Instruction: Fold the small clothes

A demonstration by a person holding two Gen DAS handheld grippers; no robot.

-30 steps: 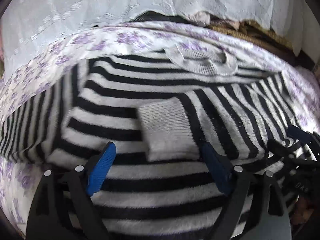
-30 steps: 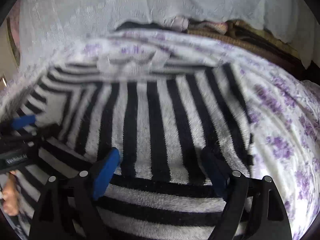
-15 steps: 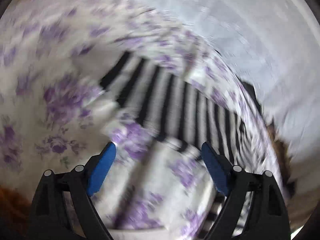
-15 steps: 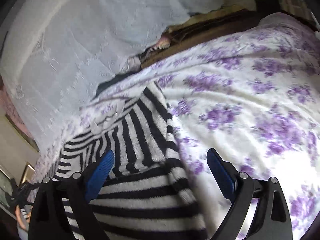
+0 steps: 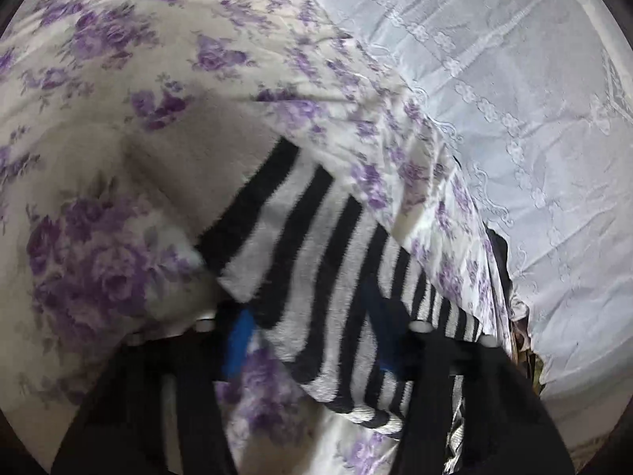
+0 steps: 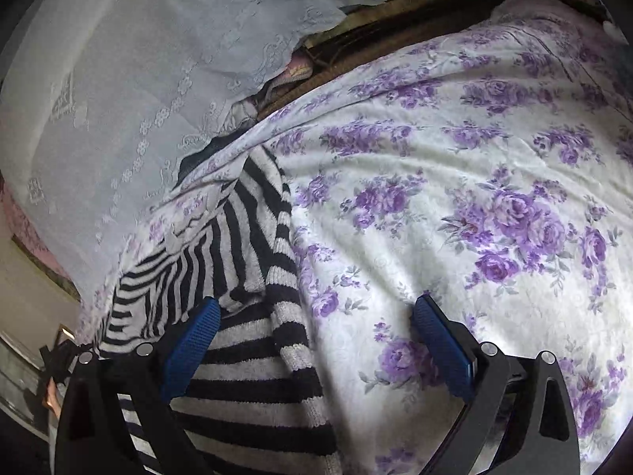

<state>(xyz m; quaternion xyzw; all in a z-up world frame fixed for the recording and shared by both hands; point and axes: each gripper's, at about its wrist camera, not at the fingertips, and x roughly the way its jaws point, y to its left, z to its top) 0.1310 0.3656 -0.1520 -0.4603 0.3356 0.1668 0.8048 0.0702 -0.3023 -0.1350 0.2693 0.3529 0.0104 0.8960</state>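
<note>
On the white bedsheet with purple flowers [image 6: 435,182], our left gripper [image 5: 312,336] is closing on the black-and-white striped knitted sweater [image 5: 316,245]'s edge, our right gripper [image 6: 312,340] opening wide beside its side edge, holding nothing; next, we judge, both must grip before folding.

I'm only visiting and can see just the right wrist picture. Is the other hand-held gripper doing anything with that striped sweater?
Observer: Yes. In the left wrist view, the left hand-held gripper has an edge of the striped sweater between its fingers, and its jaws are closing.
Visitor: And what is around the sweater on that side?
Observer: The purple-flowered sheet. A fold of it seems to overlap the sweater's far edge, with white lace cloth beyond.
</note>
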